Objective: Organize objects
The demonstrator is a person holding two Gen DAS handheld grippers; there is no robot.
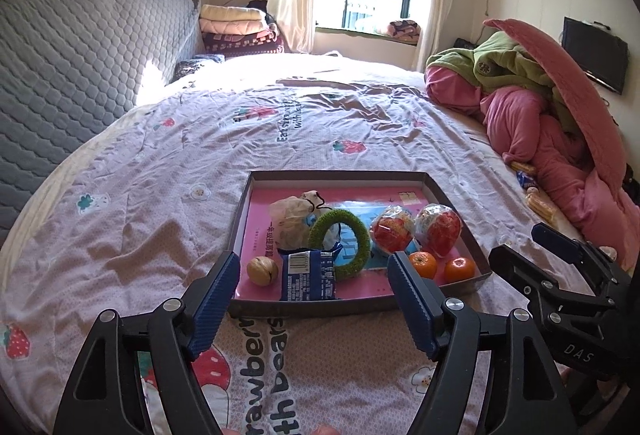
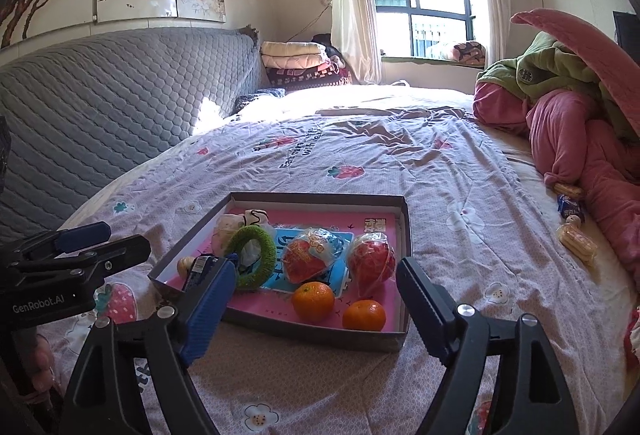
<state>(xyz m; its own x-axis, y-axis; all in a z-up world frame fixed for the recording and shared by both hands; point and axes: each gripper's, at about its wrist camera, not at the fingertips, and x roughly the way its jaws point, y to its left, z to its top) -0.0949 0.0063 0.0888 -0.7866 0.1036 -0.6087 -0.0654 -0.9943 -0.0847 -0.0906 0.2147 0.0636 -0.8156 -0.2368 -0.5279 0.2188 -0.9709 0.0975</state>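
Note:
A shallow grey box point(image 1: 460, 209) point(image 2: 405, 235) with a pink floor lies on the bed. Inside it are a walnut point(image 1: 262, 271), a blue snack packet point(image 1: 310, 277), a green ring point(image 1: 354, 235) point(image 2: 262, 259), a white pouch point(image 1: 290, 217), two wrapped red fruits point(image 1: 438, 229) point(image 2: 370, 263) and two oranges point(image 1: 424, 263) point(image 2: 313, 301). My left gripper point(image 1: 314, 271) hangs open just above the box's near edge, nothing between its fingers. My right gripper point(image 2: 316, 287) is open too, above the near right of the box, empty.
A pink and green heap of bedding point(image 1: 540, 107) point(image 2: 580, 123) fills the right side of the bed. Beside it lie loose snack packets point(image 1: 536, 195) point(image 2: 576, 231). A grey quilted headboard point(image 1: 80, 51) runs along the left. Folded blankets point(image 1: 240, 31) sit by the window.

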